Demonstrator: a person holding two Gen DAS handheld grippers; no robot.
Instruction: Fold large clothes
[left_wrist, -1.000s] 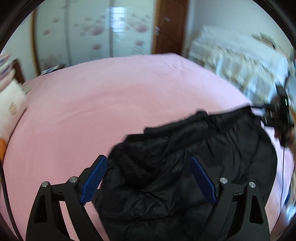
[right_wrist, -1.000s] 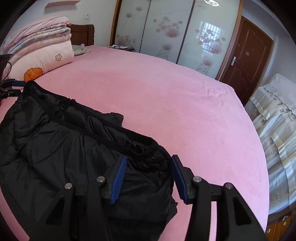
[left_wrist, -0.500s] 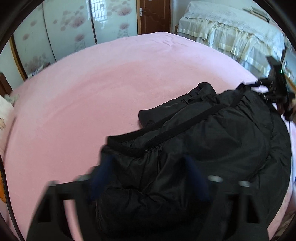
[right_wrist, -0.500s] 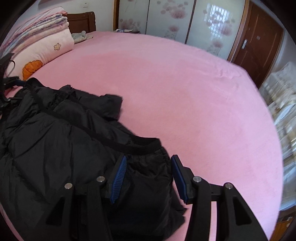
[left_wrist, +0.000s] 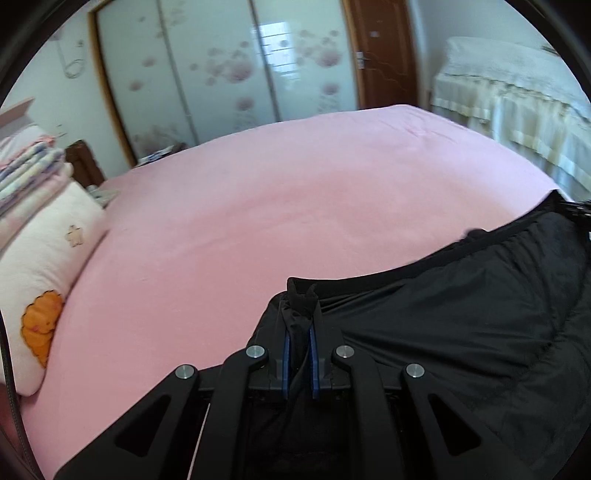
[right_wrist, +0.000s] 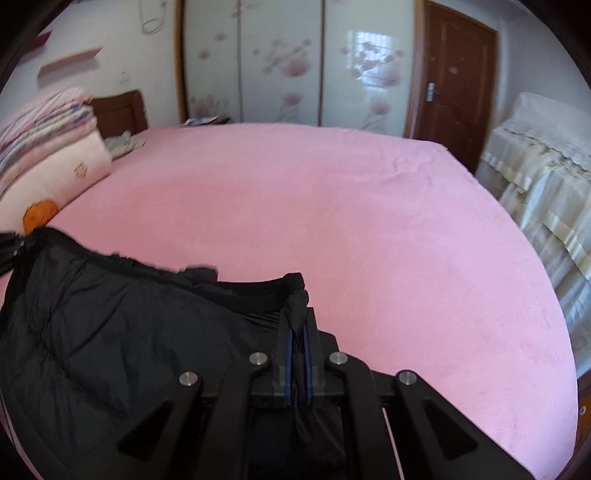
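A black padded garment (left_wrist: 461, 325) lies along the near edge of a pink bed (left_wrist: 277, 206). In the left wrist view my left gripper (left_wrist: 300, 314) is shut on the garment's left corner, with black cloth bunched between its blue pads. The garment (right_wrist: 110, 325) stretches left in the right wrist view, its banded edge pulled taut. There my right gripper (right_wrist: 297, 314) is shut on the right corner, cloth pinched between its pads. The other gripper shows dimly at each view's outer edge, at the far end of the garment.
A white pillow with an orange print (left_wrist: 48, 266) and a stack of folded blankets (right_wrist: 40, 125) sit at the bed's left end. A cream-covered bed (right_wrist: 543, 192) stands to the right. Sliding wardrobe doors (right_wrist: 295, 59) and a brown door (right_wrist: 454, 70) line the far wall.
Both grippers closed from open onto the garment's two corners. The crumpled garment has been drawn out, its banded edge now stretched between them. Both views have swung up toward the far wall.
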